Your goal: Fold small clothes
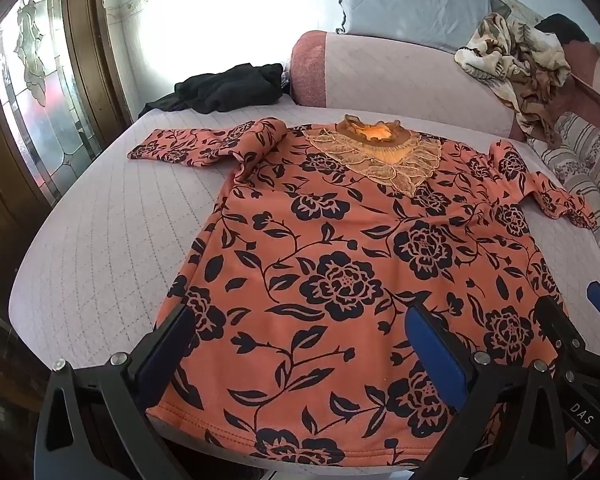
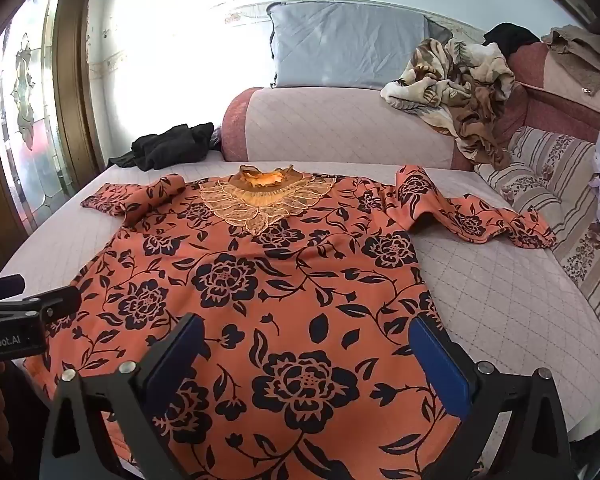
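An orange top with a black flower print [image 1: 340,264] [image 2: 284,280] lies spread flat, front up, on a pale quilted bed [image 1: 100,248] [image 2: 500,280]. Its lace collar [image 1: 380,148] [image 2: 266,192] points away from me and both sleeves stretch out sideways. My left gripper [image 1: 300,344] stands open above the hem at the top's left half, nothing between its blue pads. My right gripper [image 2: 308,356] is open too, over the hem's right half. In the left wrist view the right gripper [image 1: 580,320] shows at the right edge; in the right wrist view the left gripper [image 2: 28,312] shows at the left edge.
A black garment [image 1: 228,88] [image 2: 168,146] lies crumpled at the bed's far left. A pink bolster [image 1: 380,76] [image 2: 340,128] runs along the back with a brown patterned blanket [image 1: 516,68] [image 2: 460,88] heaped on it. A striped cushion [image 2: 552,184] borders the right side.
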The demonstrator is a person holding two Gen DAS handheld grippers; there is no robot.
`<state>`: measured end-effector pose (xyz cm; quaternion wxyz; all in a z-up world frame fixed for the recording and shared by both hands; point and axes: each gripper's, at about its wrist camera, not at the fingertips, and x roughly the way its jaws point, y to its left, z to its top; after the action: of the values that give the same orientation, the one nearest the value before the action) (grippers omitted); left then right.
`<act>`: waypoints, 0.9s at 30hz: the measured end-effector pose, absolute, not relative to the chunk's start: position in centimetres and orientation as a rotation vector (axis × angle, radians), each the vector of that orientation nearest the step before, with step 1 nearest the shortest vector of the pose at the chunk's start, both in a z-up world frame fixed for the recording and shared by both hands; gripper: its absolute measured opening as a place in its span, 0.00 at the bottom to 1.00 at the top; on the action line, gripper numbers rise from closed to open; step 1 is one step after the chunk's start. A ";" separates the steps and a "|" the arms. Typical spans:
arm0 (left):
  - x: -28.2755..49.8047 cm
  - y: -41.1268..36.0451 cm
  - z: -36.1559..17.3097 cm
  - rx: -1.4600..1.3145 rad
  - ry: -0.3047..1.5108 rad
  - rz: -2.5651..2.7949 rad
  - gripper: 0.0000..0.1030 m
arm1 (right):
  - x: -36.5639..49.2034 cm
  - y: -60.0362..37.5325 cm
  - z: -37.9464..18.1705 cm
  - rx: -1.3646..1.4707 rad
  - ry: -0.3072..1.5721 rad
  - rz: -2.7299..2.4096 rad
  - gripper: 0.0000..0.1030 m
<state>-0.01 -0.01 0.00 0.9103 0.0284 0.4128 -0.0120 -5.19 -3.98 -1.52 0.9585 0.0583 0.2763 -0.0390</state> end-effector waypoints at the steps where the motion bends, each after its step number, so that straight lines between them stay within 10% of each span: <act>1: 0.0 0.0 0.0 0.058 0.851 -0.025 1.00 | -5.2 -3.9 -1.5 0.118 0.559 -0.079 1.00; 27: -0.3 -0.1 0.1 0.062 0.835 -0.029 1.00 | -5.9 -4.2 -0.8 0.118 0.517 -0.093 1.00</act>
<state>-0.26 -0.11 0.13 0.9136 0.0301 0.4052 -0.0143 -5.86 -4.24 -0.75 0.9640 0.0581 0.2555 -0.0460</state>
